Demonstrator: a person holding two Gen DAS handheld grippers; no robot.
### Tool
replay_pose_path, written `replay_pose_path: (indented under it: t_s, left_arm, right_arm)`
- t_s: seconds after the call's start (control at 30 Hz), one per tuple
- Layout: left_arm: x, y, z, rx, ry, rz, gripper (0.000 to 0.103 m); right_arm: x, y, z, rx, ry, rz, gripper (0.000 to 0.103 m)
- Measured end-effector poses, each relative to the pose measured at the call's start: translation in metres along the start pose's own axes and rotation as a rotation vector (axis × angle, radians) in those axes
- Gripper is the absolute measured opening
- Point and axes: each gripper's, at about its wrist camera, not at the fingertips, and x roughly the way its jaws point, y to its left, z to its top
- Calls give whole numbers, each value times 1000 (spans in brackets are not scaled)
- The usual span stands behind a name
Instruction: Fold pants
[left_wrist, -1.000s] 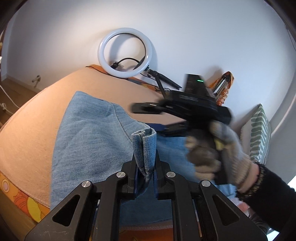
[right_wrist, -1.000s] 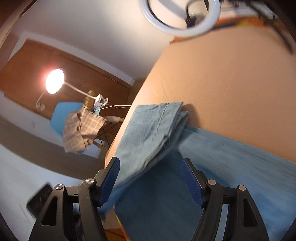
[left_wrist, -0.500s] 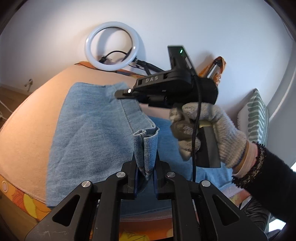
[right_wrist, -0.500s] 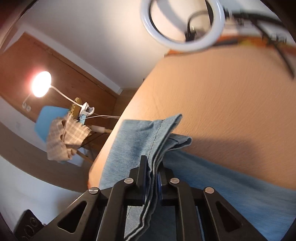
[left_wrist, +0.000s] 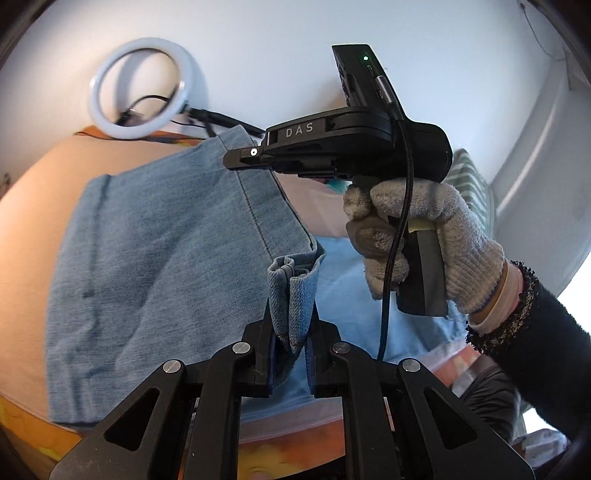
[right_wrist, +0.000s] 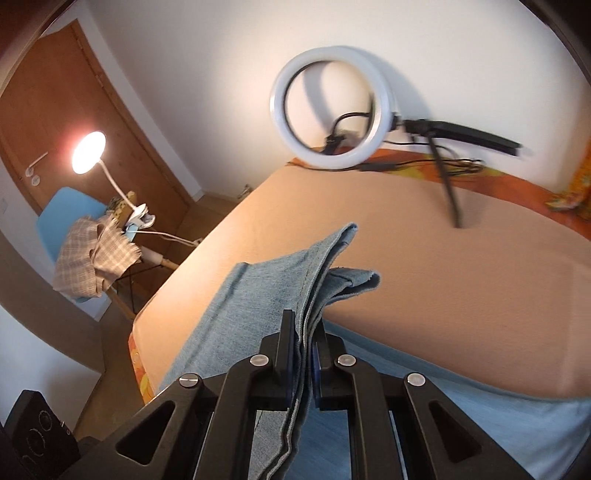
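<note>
Light blue denim pants (left_wrist: 159, 266) hang lifted above the peach-covered bed (left_wrist: 33, 206). My left gripper (left_wrist: 290, 332) is shut on a bunched corner of the pants. In the left wrist view the right gripper (left_wrist: 240, 158) is held by a gloved hand at the upper right, gripping the far edge of the same raised panel. In the right wrist view my right gripper (right_wrist: 303, 343) is shut on the layered edge of the pants (right_wrist: 258, 295), which drapes left over the bed (right_wrist: 461, 280).
A white ring light (right_wrist: 328, 107) on a black tripod stands at the bed's far edge by the wall; it also shows in the left wrist view (left_wrist: 142, 86). A lit lamp (right_wrist: 88, 151), a blue chair with a plaid cloth (right_wrist: 92, 254) and a wooden door are left. A striped pillow (left_wrist: 472, 184) lies right.
My right gripper shut on the pants' edge about half a second ago. Both grippers have since lifted the denim higher off the bed.
</note>
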Motion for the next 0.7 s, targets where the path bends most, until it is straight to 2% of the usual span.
replay_pose_path:
  t_s: [0.7]
  left_arm:
    - [48, -100, 1, 144, 99, -165, 10]
  right_arm:
    - [-110, -81, -44, 81, -66, -163, 5]
